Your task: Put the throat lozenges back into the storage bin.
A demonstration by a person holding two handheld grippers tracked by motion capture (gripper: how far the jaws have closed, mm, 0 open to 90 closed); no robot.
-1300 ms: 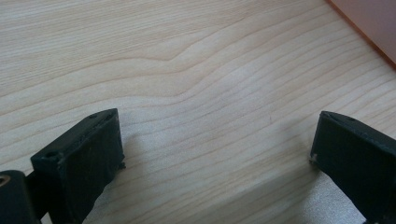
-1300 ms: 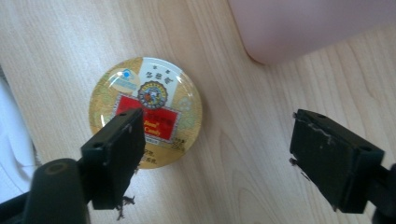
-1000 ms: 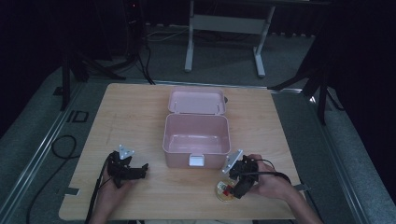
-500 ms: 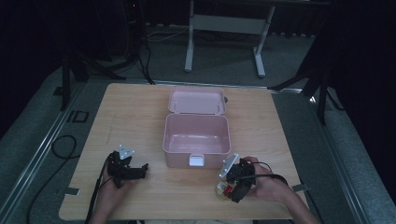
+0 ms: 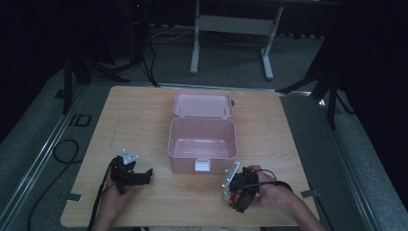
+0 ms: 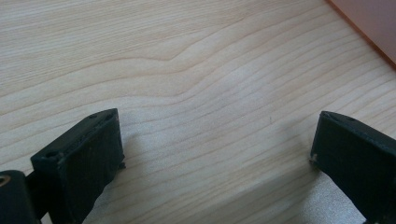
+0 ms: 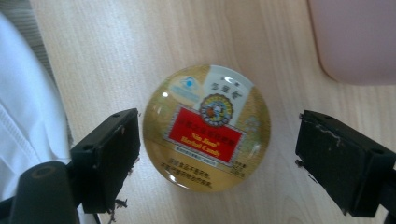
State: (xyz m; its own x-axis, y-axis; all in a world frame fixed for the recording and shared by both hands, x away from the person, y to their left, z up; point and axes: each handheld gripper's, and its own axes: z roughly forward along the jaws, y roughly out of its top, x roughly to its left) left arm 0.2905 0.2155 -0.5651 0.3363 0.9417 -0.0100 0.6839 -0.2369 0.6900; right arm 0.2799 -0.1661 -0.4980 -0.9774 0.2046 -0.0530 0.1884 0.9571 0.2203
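Candy tin (image 7: 206,127), round and gold with a red label, lies flat on the bench (image 5: 144,120) near the open pink box (image 5: 203,144), between the spread jaws of the right hand-held gripper (image 7: 217,154). Left hand-held gripper (image 6: 217,154) rests spread over bare wood.

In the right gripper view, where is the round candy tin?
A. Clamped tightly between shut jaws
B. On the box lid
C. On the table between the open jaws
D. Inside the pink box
C: the round candy tin lies flat on the wooden table between the open jaws of the right gripper, with a gap on each side, outside the pink box.
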